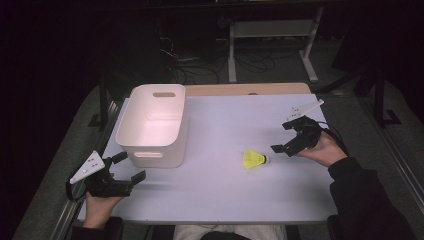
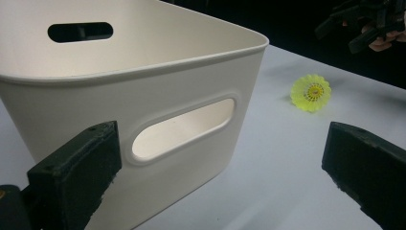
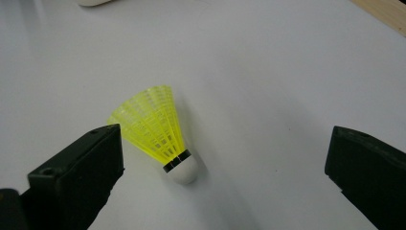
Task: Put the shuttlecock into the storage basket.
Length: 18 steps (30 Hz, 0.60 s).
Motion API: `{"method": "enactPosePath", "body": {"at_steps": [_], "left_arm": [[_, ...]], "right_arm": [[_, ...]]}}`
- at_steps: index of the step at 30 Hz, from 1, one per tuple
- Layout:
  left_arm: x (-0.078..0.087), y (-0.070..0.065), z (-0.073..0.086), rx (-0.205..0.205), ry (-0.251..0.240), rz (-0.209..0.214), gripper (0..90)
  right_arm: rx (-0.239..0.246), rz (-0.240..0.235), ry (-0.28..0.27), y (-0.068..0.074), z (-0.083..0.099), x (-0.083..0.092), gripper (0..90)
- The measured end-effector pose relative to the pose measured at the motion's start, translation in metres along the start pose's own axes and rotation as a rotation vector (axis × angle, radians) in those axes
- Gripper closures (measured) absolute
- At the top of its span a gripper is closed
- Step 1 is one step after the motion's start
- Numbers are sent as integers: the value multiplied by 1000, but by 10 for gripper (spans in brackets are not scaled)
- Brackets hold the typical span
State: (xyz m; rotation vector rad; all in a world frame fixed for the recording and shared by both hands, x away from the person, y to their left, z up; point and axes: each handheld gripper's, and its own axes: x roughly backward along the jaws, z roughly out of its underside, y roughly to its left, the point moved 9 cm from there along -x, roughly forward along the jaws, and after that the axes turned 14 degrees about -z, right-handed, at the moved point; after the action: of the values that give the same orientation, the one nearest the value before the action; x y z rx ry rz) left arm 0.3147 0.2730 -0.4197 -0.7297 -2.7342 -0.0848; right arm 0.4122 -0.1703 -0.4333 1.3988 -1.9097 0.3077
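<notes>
The right gripper (image 1: 289, 137), its black jaws spread wide and holding nothing, hovered just beside a yellow plastic shuttlecock with a white cork tip (image 1: 254, 159) that lay on its side on the table. In the right gripper view the shuttlecock (image 3: 158, 132) lay between the jaws but nearer one of them, cork end pointing toward the camera. The step in hand looked like the approach for a pick-up; the next move would call for centring the jaws over the shuttlecock, lowering, and closing gently, preferably near the cork, since the mesh skirt looked likely to crush.

The left gripper (image 1: 131, 167), equally wide open and empty, waited well away from the shuttlecock, just in front of a white rectangular plastic bin with cut-out handles (image 1: 152, 125). The bin (image 2: 143, 81) stood empty, a likely destination, with the shuttlecock (image 2: 311, 92) beyond its corner.

Both stood on a pale lavender tabletop (image 1: 225, 190), a wooden strip (image 1: 250, 89) along the edge beyond the bin. Past that, the room was dark, with cables on the floor (image 1: 200, 65) and a white metal frame (image 1: 270, 35).
</notes>
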Motion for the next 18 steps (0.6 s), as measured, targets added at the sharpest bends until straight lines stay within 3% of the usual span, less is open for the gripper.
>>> {"method": "enactPosePath", "body": {"at_steps": [9,18], "left_arm": [[0,0,0,-1,-1,2,0],[-1,-1,0,-1,2,5,0]], "right_arm": [[3,-22,42,1,4,-11,0],[39,-45,74,3,6,-19,0]]}}
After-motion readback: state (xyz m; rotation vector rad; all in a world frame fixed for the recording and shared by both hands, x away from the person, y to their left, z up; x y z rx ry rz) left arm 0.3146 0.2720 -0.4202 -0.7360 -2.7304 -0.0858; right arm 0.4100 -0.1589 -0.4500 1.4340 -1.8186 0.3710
